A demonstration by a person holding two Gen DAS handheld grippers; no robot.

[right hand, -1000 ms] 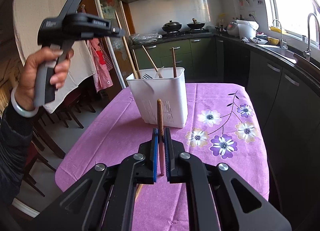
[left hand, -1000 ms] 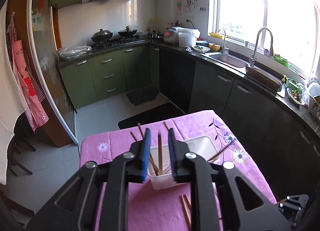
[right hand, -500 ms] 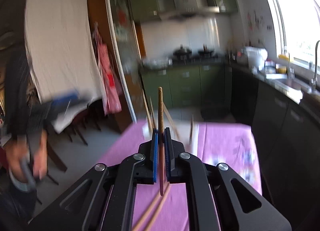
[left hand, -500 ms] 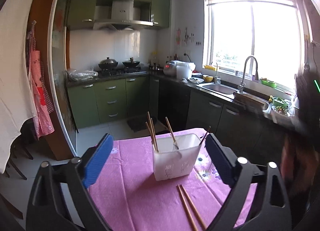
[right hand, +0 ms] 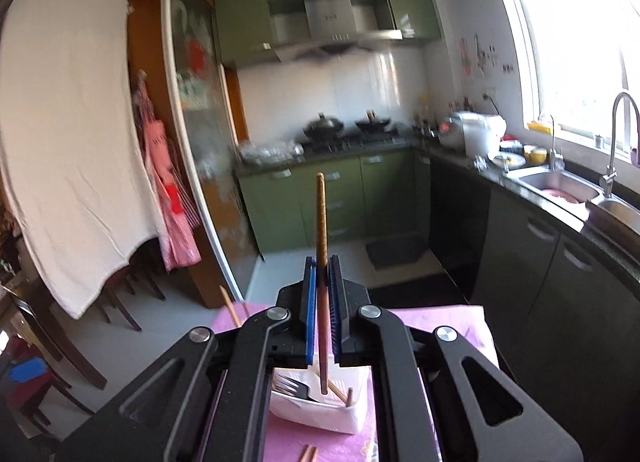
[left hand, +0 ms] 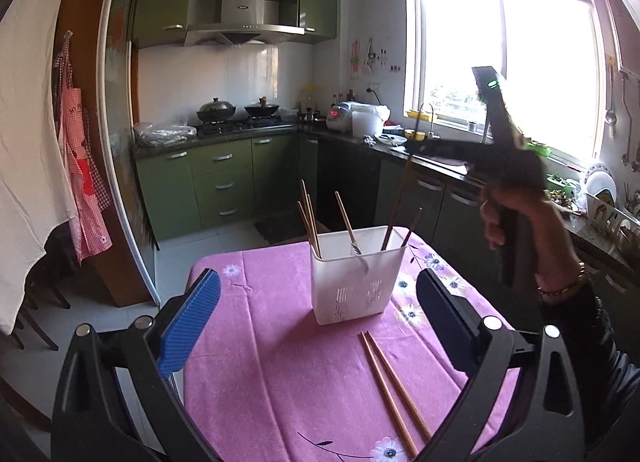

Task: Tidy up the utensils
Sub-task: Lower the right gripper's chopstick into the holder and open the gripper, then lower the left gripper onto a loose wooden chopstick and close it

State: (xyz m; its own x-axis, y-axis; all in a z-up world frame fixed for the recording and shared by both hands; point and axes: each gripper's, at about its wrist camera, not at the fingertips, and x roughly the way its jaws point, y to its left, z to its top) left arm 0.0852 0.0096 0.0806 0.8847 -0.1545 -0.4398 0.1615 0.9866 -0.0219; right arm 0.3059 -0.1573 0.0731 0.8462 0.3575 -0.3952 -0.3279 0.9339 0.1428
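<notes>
**Two hand-held grippers at the utensil holder**

The left hand-held gripper (left hand: 318, 320) stands wide apart, nothing between its blue pads. Just ahead of it and slightly to its right, a pair of chopsticks (left hand: 394, 386) lies side by side on the table (left hand: 280, 374), which is covered by a purple floral cloth. Beyond them, centred between the spread fingers, stands the white utensil holder (left hand: 358, 282), upright, with several chopsticks and a fork (left hand: 355, 248) leaning inside it. To the right and above, a person's hand (left hand: 520, 218) grips the handle of the right hand-held gripper (right hand: 322, 294). That gripper is clamped on a single brown chopstick (right hand: 321, 222), held nearly upright; the chopstick's lower end reaches down into the holder, directly beneath the jaws. Far behind lie green kitchen cabinets (left hand: 224, 182) and a stove with two woks.
</notes>
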